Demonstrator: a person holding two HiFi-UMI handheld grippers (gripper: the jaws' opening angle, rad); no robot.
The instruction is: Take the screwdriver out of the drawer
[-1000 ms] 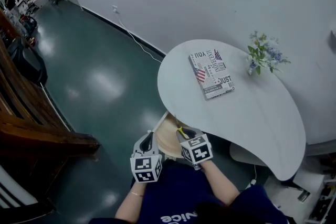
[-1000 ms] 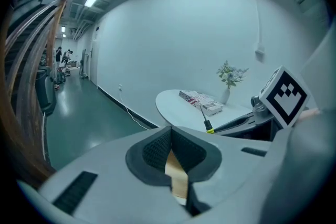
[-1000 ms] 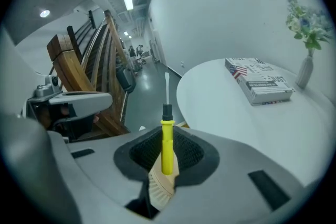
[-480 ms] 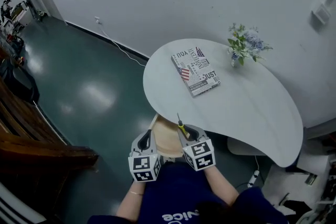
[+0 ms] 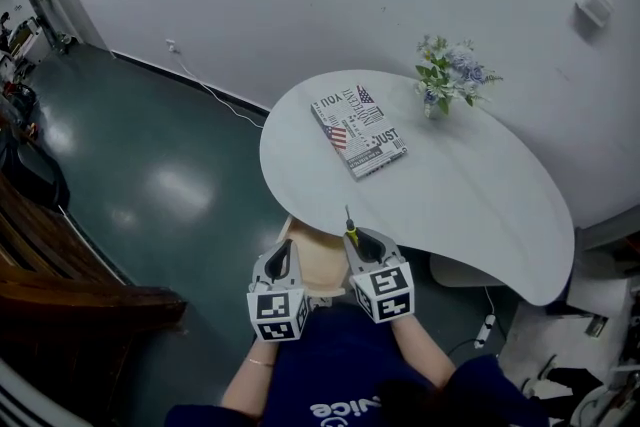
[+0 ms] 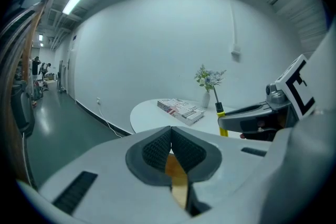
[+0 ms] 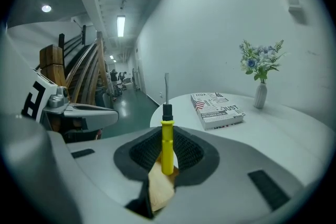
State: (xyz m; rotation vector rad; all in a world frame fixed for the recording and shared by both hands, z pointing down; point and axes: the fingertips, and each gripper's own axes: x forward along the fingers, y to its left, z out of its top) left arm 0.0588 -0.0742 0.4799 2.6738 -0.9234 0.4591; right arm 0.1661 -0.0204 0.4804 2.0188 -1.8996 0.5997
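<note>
Two grippers in view: right gripper (image 7: 167, 151) fingers clamp an upright yellow-handled screwdriver (image 7: 167, 134); left gripper (image 6: 170, 147) fingers are pressed together, empty.

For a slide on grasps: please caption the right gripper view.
Right gripper shut on a yellow-handled screwdriver, shaft upward, facing a white table with a book and a flower vase.

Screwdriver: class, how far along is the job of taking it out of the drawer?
Done: the screwdriver stands upright, raised clear of the open wooden drawer. In hand: the right gripper clamps its yellow handle; the left gripper is shut and empty. Left: probably setting it down, perhaps on the white table.
</note>
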